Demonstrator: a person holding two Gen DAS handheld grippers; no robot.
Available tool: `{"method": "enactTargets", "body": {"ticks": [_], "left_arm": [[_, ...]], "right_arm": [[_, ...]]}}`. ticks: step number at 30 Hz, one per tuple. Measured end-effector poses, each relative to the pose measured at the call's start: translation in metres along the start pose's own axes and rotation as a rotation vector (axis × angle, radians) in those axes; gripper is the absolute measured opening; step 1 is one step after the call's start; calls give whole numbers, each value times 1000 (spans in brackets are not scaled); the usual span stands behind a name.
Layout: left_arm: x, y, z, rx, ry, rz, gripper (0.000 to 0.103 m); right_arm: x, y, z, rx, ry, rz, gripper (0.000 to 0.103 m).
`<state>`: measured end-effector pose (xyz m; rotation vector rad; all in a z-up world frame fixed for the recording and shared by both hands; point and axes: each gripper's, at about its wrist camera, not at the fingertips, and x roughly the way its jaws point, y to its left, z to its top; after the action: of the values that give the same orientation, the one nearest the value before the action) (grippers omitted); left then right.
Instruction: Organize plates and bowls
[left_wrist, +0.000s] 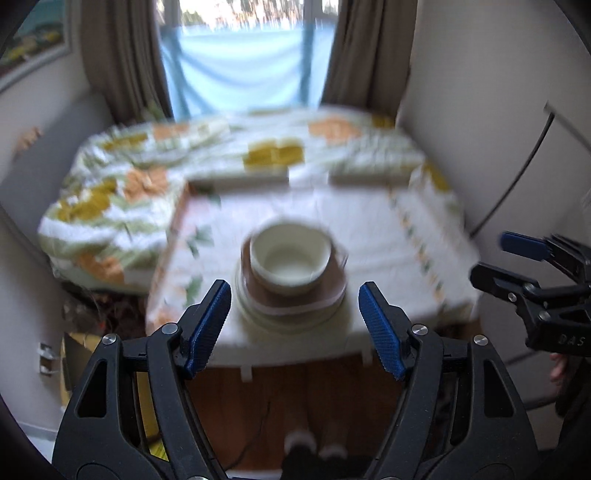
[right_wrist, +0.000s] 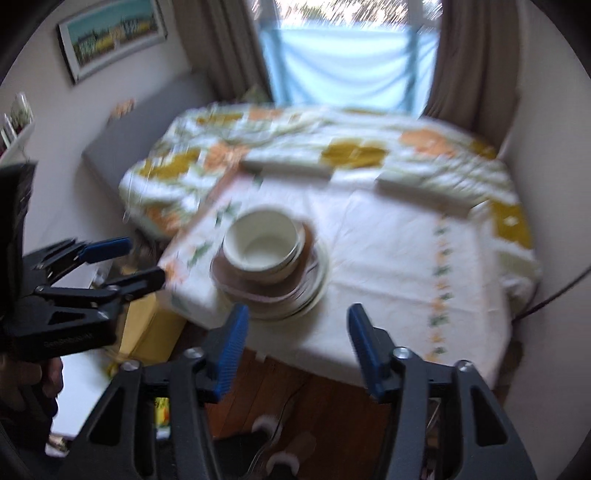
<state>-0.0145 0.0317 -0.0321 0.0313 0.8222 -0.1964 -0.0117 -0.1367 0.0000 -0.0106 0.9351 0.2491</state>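
Bowl (left_wrist: 290, 260) cream, upright, mouth up, round so no long axis; nested atop a brown plate (left_wrist: 295, 295) and pale plates (left_wrist: 255, 314) near the front edge of a cloth-covered worktop (left_wrist: 388, 251). Floral bedding (left_wrist: 110, 192), curtains, window behind. Left hand-held gripper (left_wrist: 295, 325) wide, empty; right hand-held gripper (right_wrist: 295, 343) likewise. Framed picture (right_wrist: 110, 37) sharp only from the right wrist.
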Motion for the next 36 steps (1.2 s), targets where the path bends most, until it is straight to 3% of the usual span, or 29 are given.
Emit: {"method": "enactTargets", "body": {"ticks": [1, 2, 5, 12, 17, 36], "left_arm": [[-15, -3, 2, -9, -50, 9, 92], [-31, -5, 4, -24, -109, 26, 101], [-60, -10, 7, -43, -227, 11, 103], [-80, -21, 9, -15, -316, 94, 103], [-82, -26, 8, 8, -350, 141, 103], [-78, -19, 6, -2, -348, 152, 103]], "right_arm": [[-20, -3, 0, 15, -61, -30, 87], [-37, -6, 1, 32, -118, -58, 95], [-75, -11, 2, 77, -251, -149, 102], [-102, -11, 1, 114, -383, -238, 102], [-98, -10, -2, 118, -400, -253, 102], [-91, -5, 0, 122, -398, -234, 102]]}}
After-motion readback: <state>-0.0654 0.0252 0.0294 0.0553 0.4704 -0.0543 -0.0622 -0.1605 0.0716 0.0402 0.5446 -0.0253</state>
